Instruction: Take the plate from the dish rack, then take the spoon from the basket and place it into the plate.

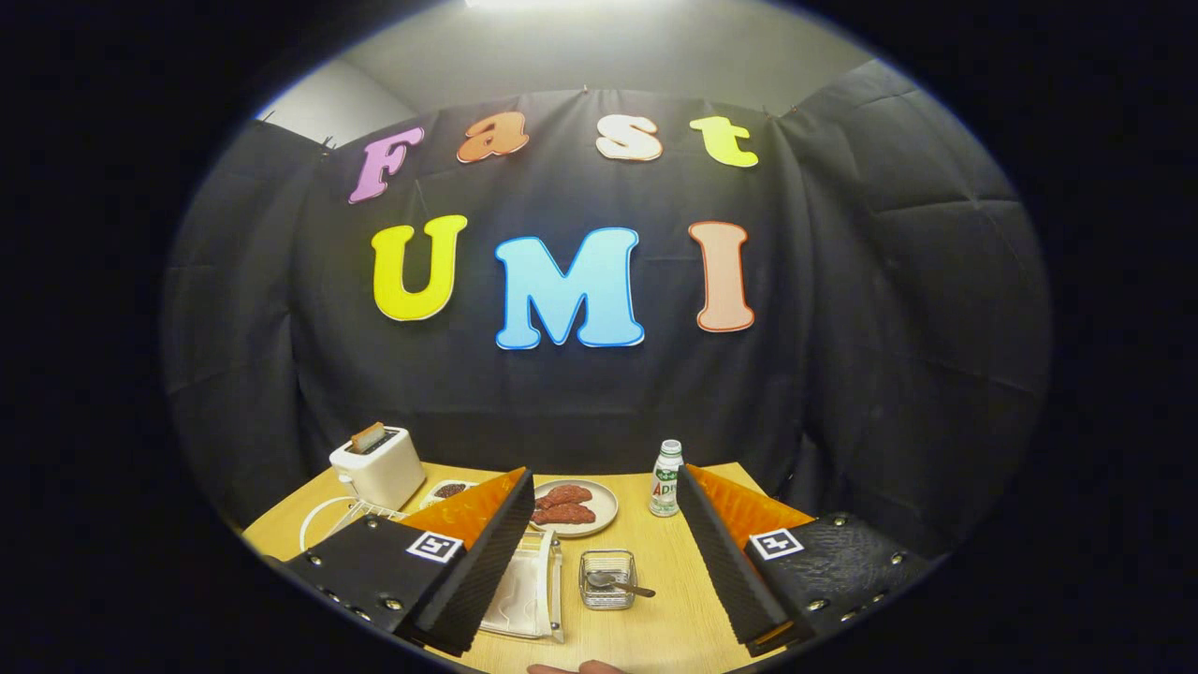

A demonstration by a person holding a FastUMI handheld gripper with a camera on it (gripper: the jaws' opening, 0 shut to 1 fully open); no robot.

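My gripper [604, 476] hangs open above the near part of a wooden table [655, 548], with nothing between its fingers. Below the gap between the fingers stands a small wire basket [607, 580], and a metal spoon [618, 583] lies in it, handle pointing right. Past the left finger, a white wire dish rack [370, 513] holds a white plate [313, 520] on edge; the finger hides most of both.
A white toaster [378, 466] with a slice of bread stands at the back left, a small dish [450, 490] of dark bits beside it. A plate of meat slices [575, 506] and a small bottle [665, 478] stand farther back. A clear tray [531, 585] lies left of the basket. A fingertip [580, 667] shows at the near edge.
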